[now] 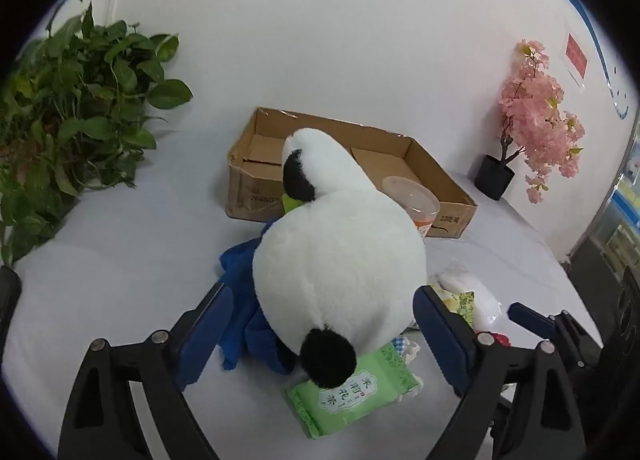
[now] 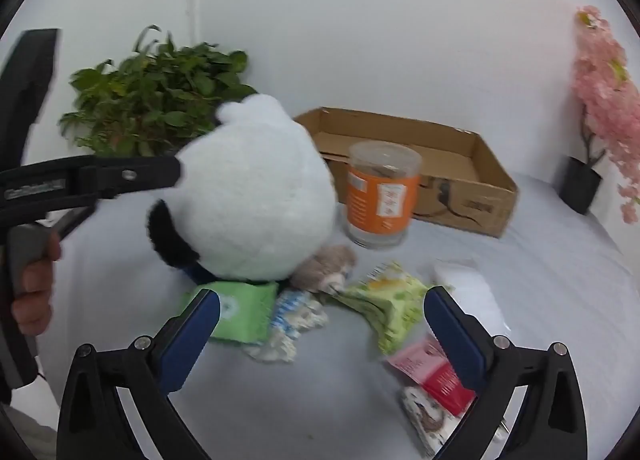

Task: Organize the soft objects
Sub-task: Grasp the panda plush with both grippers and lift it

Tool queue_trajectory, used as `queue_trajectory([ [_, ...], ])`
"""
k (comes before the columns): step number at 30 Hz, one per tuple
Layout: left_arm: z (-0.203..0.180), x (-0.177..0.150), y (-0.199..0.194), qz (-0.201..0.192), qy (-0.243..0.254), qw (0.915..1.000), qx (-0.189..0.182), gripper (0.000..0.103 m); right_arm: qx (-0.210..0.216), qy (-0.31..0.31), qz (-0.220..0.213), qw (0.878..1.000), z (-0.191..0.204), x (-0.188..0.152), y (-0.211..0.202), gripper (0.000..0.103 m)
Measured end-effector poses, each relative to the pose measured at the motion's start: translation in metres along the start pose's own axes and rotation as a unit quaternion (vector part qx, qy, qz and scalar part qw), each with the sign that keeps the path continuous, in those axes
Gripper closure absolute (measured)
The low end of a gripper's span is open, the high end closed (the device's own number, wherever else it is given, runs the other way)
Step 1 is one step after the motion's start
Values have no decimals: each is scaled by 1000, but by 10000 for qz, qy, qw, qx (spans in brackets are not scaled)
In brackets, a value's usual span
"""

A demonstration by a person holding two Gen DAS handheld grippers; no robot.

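The left tongs (image 1: 324,324) are standing spread wide, their blue pads (image 1: 208,324) sitting on either side of the rear of a white plush toy (image 1: 340,252) without pressing on it. The toy, white with black patches, is lying on top of a blue cloth (image 1: 240,300) and partly over a green tissue pack (image 1: 352,392) on the white table (image 1: 120,260). From the right wrist view the left tongs are reaching in from the left, with a hand (image 2: 34,288) gripping their handle.

The right tongs (image 2: 320,324) are also spread wide and are pinching nothing; they are hovering above a scatter of small soft packs. Between their pads are lying a blue-and-white wrapped bundle (image 2: 296,320) and a yellow-green packet (image 2: 392,300). Near the right pad a red and pink packet (image 2: 432,372) is lying, with a patterned packet (image 2: 424,416) just below it and a white pack (image 2: 472,292) beside it. A small brown furry toy (image 2: 324,268) is tucked against the plush toy's underside.

Farther back, a clear jar with an orange label (image 2: 380,195) is standing upright just in front of an open cardboard box (image 2: 472,187). A leafy green plant (image 2: 156,99) is sitting at the back left, and a pink blossom tree in a black pot (image 2: 600,131) at the back right, against the white wall.
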State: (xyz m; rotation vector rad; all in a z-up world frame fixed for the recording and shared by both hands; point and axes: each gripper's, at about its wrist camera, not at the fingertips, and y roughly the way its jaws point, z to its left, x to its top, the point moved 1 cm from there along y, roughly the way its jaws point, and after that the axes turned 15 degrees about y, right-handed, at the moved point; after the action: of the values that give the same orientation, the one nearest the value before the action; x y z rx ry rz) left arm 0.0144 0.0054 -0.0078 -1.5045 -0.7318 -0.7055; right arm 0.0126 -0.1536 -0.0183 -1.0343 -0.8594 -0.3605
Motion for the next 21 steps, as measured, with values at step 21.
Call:
queue_trajectory([
  [21, 35, 23, 16, 432, -559, 9789, -1916, 17, 2223, 473, 1302, 9651, 46, 56, 79, 0],
])
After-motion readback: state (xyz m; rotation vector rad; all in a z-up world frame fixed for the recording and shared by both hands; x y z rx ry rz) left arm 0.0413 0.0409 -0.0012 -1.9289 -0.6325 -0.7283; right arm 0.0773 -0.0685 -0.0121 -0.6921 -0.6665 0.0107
